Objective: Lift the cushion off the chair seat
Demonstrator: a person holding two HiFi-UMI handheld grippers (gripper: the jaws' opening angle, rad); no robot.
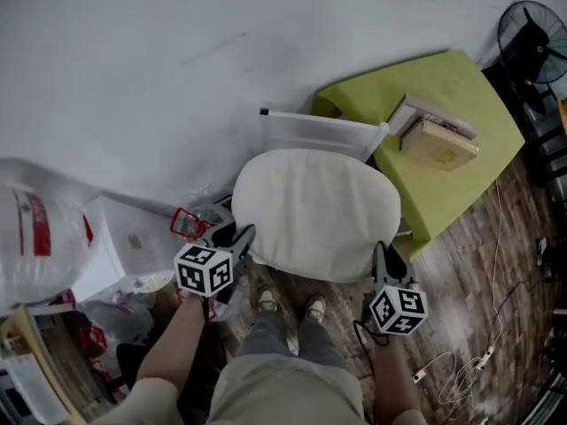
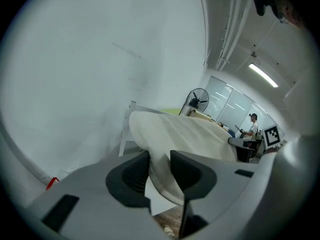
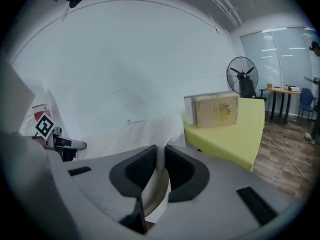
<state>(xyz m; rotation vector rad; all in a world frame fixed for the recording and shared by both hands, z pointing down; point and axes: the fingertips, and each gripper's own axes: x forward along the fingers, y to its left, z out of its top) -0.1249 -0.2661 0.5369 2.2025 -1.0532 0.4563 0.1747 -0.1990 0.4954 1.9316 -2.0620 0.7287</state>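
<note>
A cream-white cushion hangs in the air in front of me, held by its near edge at both corners. My left gripper is shut on the cushion's left corner, and the fabric folds between its dark pads. My right gripper is shut on the right corner, with a thin fold of cushion pinched between its jaws. The cushion stretches away from the left jaws towards the right gripper. A white chair back shows behind the cushion. The seat beneath is hidden.
A low table under a lime-green cloth stands at the right with books on it, and a black fan behind it. White bags and clutter lie at the left. Cables trail on the wood floor. A white wall is ahead.
</note>
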